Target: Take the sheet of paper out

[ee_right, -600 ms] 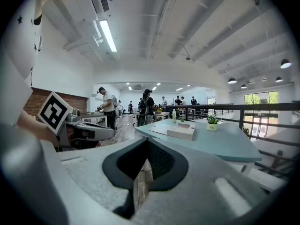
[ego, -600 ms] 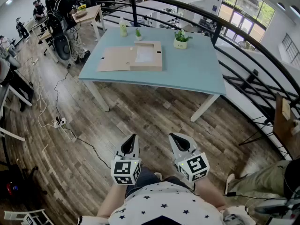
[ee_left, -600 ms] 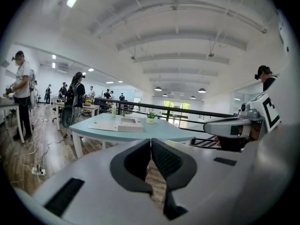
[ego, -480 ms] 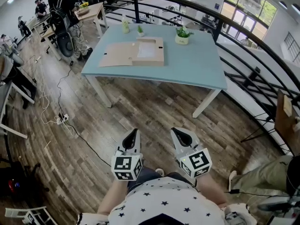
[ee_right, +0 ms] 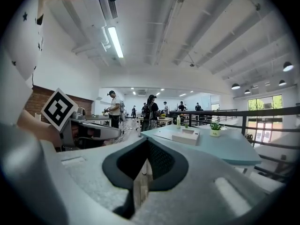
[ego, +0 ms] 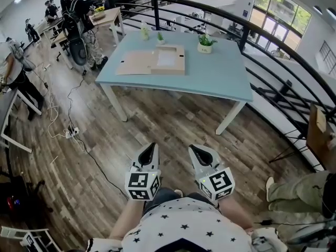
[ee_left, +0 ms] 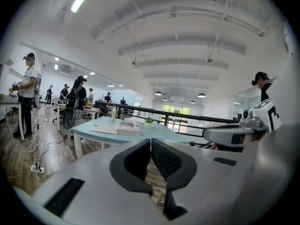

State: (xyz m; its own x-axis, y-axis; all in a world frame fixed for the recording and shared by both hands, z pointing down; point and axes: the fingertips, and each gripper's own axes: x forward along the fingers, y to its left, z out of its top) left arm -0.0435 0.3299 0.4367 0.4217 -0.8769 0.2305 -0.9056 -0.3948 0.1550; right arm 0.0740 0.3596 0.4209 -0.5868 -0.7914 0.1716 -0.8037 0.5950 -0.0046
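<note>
The left gripper [ego: 150,147] and the right gripper [ego: 193,150] each have their jaws pressed together with nothing between them. They sit side by side at the person's waist, aimed toward the worktop [ego: 210,80] and well apart from it. On the worktop's far left part, the sheet of paper [ego: 166,58] lies in an open cardboard box [ego: 137,63].

Noted a light-blue table [ego: 220,83] on a wooden floor [ego: 173,130], with a potted plant [ego: 205,43] and a bottle [ego: 145,33] along its far edge. Saw a dark railing [ego: 243,35] curving behind it, a power strip [ego: 71,133] lying on the floor at left, people [ego: 79,22] standing beyond.
</note>
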